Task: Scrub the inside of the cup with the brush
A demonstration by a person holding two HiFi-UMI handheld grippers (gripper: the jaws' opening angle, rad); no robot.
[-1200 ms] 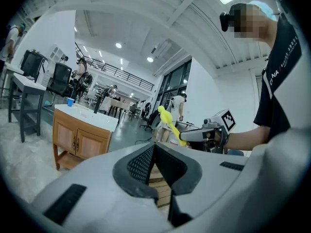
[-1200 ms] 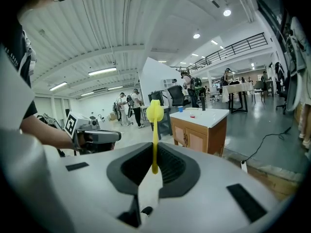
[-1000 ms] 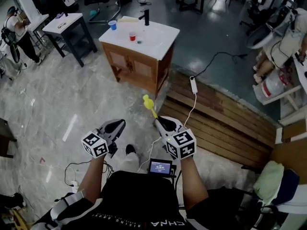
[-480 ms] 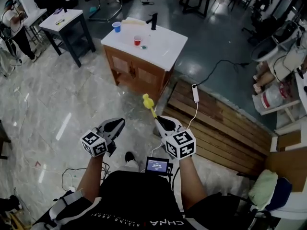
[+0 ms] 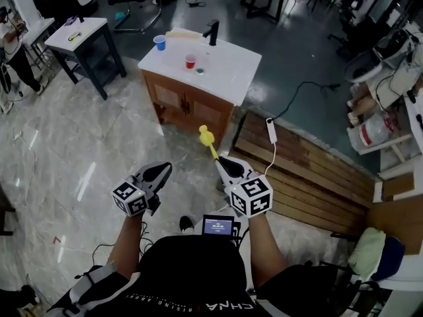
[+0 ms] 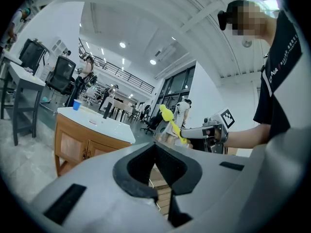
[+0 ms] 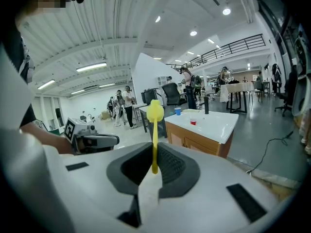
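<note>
My right gripper [image 5: 223, 164] is shut on the thin handle of a yellow brush [image 5: 207, 138], whose head points up and forward; the right gripper view shows the brush [image 7: 155, 125] standing between the closed jaws. My left gripper [image 5: 160, 172] is shut with nothing in it, its jaws meeting in the left gripper view [image 6: 156, 148]. Both are held in the air over the floor, well short of the sink cabinet [image 5: 228, 78]. On its white top stand a small red cup [image 5: 190, 61] and a blue cup [image 5: 159, 42].
A black faucet [image 5: 212, 31] rises at the cabinet's back edge. A wooden pallet [image 5: 310, 170] with a white power strip and cable lies to the right. A dark side table [image 5: 82, 41] stands at the left, with a person beside it. Chairs and clutter sit far right.
The cabinet with the cups has come nearer in the head view as the person walks toward it. Both grippers keep their pose, the brush still held.
</note>
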